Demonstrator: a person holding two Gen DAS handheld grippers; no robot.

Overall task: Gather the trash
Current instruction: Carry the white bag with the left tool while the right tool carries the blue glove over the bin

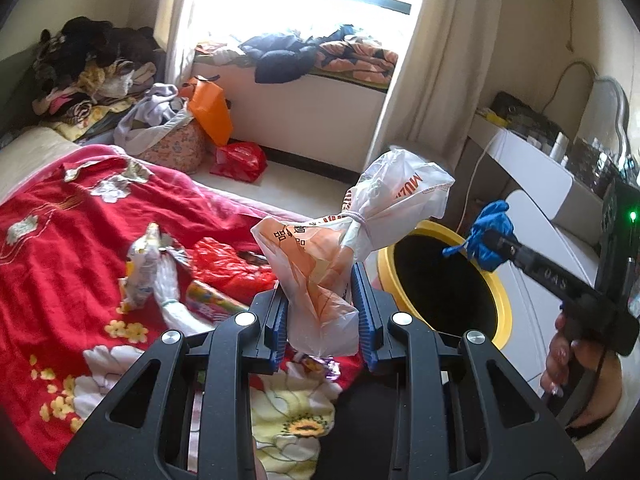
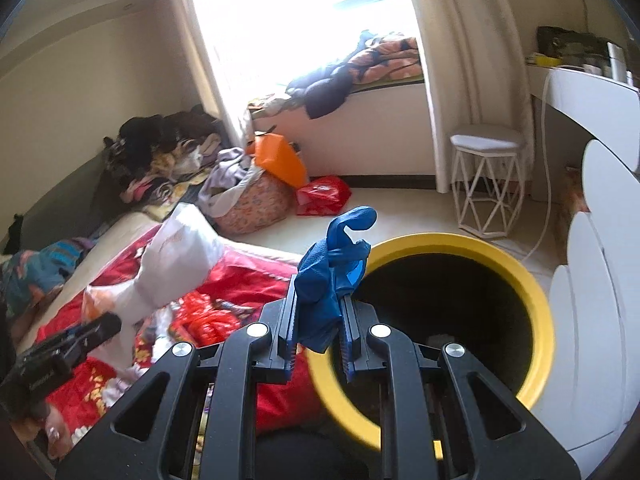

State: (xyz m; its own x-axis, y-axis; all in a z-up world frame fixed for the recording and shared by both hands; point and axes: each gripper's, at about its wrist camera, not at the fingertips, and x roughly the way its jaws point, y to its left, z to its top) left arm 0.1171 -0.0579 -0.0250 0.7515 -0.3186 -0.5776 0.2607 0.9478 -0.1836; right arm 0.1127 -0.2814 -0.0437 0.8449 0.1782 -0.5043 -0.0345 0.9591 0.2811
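My left gripper (image 1: 322, 312) is shut on a knotted white-and-orange plastic bag (image 1: 352, 232), held above the red floral blanket (image 1: 60, 240) beside the bin. The same plastic bag (image 2: 176, 260) and left gripper (image 2: 94, 334) appear at the left of the right wrist view. My right gripper (image 2: 318, 320) is shut on a crumpled blue glove (image 2: 328, 276), at the near-left rim of the yellow-rimmed black bin (image 2: 536, 280). In the left wrist view that blue glove (image 1: 490, 236) hangs over the bin (image 1: 505, 308). More wrappers (image 1: 148, 272) and a red bag (image 1: 228, 264) lie on the blanket.
A white dresser (image 1: 532, 168) stands right of the bin and a white stool (image 2: 486, 176) behind it. An orange bag (image 2: 280, 160), a red bag (image 2: 322, 196) and a floral basket (image 2: 256, 204) sit on the floor near the window seat. Clothes (image 1: 88, 68) are piled at the bed's head.
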